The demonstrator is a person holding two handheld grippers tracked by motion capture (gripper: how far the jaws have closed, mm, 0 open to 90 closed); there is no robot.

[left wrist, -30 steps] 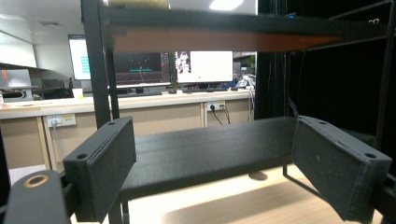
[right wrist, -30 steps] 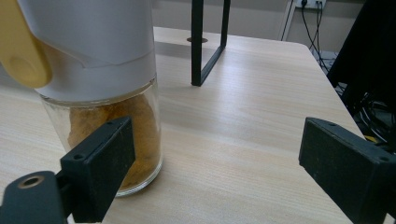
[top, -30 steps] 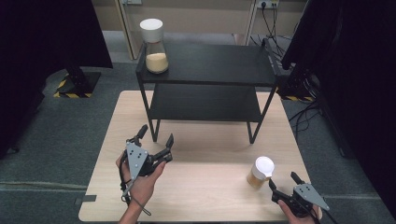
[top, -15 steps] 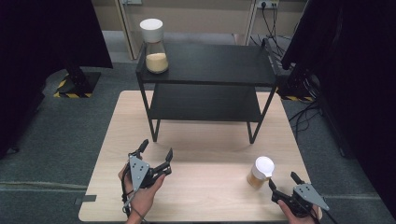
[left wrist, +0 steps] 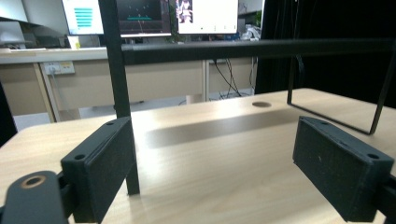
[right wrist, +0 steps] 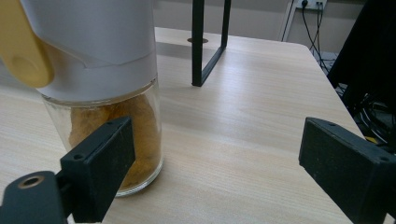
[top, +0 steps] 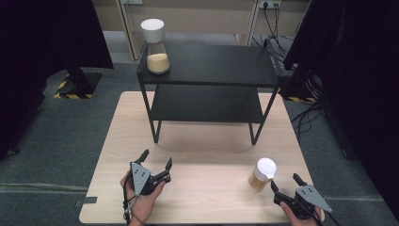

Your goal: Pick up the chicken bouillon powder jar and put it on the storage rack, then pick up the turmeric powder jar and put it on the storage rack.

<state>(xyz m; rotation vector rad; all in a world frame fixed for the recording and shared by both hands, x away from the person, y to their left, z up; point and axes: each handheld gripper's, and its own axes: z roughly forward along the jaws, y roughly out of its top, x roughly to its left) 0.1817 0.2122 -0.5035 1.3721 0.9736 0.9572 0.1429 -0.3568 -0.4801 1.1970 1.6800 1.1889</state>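
Jaws on both your grippers are spread wide and holding nothing, so no grab has happened yet. Your right gripper sits just beside the small jar at the near right of the table. Left gripper hovers near left. Tall jar sits on the shelf, far left.
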